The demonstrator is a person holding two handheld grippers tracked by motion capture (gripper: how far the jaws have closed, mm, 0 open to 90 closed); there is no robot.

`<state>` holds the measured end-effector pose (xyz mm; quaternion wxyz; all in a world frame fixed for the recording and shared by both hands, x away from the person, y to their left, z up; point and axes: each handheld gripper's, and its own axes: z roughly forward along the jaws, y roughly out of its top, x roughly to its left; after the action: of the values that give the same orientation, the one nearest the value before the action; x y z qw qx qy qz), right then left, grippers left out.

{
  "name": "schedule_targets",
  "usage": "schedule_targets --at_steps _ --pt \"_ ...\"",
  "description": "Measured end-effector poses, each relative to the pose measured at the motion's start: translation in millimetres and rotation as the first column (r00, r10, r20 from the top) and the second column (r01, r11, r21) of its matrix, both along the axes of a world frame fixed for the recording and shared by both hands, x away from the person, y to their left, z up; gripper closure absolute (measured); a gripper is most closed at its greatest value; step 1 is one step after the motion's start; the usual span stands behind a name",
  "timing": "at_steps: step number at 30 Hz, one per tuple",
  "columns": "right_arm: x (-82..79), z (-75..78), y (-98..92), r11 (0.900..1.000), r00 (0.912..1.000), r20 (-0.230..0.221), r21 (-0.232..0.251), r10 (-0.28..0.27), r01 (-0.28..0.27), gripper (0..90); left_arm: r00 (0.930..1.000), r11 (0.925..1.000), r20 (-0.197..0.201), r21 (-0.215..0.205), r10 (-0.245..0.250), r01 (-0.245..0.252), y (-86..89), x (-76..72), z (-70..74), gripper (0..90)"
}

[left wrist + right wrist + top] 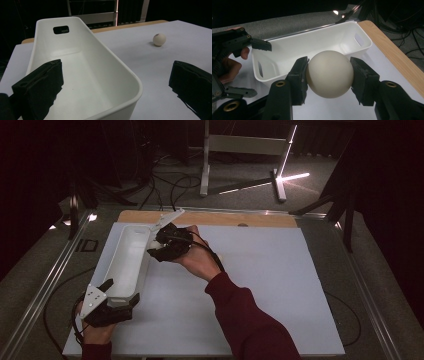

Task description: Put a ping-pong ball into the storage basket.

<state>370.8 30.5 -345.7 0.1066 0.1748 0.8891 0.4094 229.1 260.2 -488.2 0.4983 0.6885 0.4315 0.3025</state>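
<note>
beside the white bin (317, 42), right gripper (329, 74) clamped on ball (329, 73), left gripper (112, 82) spread apart

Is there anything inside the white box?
The white box looks empty: its bare floor and walls show in both gripper views. The near corner is hidden behind the ball, which the right tongs hold beside the box.

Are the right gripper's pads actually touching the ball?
Touching. The right gripper view shows the ball clamped in the right gripper, both black pads pressed flat against its sides with no gap, in front of the white bin.
</note>
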Motion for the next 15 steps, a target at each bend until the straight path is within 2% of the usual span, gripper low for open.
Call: schedule_targets --at_steps 15 --pt "-0.1 -2.1 10.9 1.0 1.0 0.001 0.003 0.009 -0.009 50.3 1.0 1.0 0.0 0.002 0.001 -0.001 0.0 0.1 0.0 0.0"
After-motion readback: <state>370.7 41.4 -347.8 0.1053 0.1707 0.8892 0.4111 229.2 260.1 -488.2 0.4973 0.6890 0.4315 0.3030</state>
